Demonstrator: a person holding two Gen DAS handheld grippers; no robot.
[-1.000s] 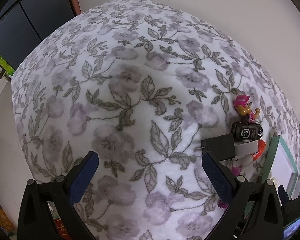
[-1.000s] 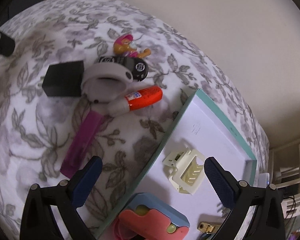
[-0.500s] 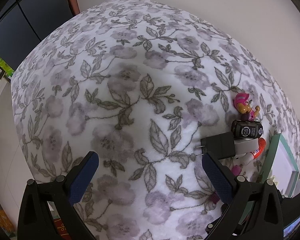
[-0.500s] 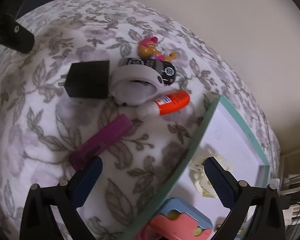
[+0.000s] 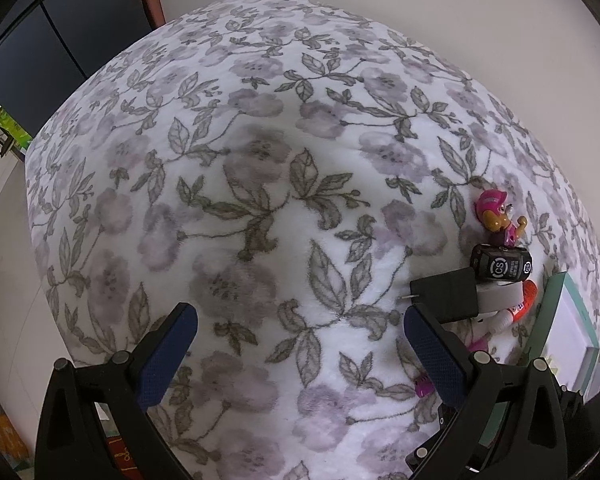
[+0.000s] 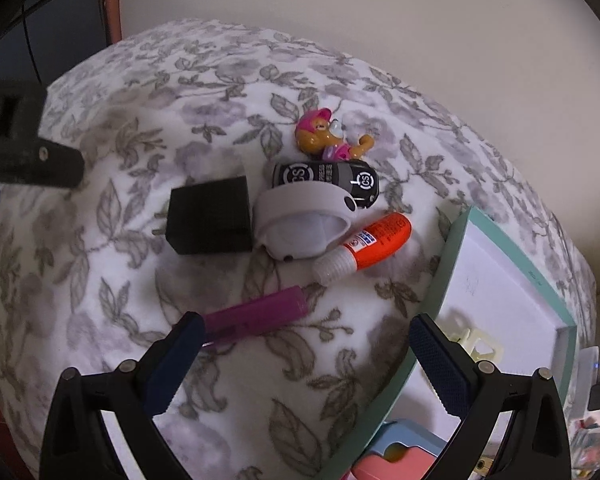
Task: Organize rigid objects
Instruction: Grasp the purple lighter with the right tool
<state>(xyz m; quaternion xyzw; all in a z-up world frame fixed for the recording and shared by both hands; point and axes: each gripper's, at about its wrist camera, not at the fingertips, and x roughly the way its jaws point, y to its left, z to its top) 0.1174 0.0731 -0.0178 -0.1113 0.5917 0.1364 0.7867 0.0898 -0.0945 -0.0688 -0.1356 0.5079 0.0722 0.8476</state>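
Loose objects lie on the floral blanket: a black charger (image 6: 210,216), a white curved device (image 6: 304,220), a black cylinder (image 6: 326,178), a pink-hatted dog toy (image 6: 328,138), an orange glue tube (image 6: 370,246) and a purple bar (image 6: 256,314). My right gripper (image 6: 304,356) is open and empty, just in front of the purple bar. A teal-rimmed white box (image 6: 452,248) to the right holds a cream hair clip (image 6: 478,346) and a pink-and-blue case (image 6: 400,456). My left gripper (image 5: 300,344) is open and empty over bare blanket, the charger (image 5: 446,298) by its right finger.
The blanket (image 5: 260,160) covers a raised, rounded surface that drops off at the left and front. A plain wall stands behind. A dark cabinet (image 5: 60,40) is at the far left. My left gripper's body (image 6: 24,148) shows at the right wrist view's left edge.
My right gripper has swung left, away from the box and toward the purple bar and the loose objects. My left gripper has barely moved.
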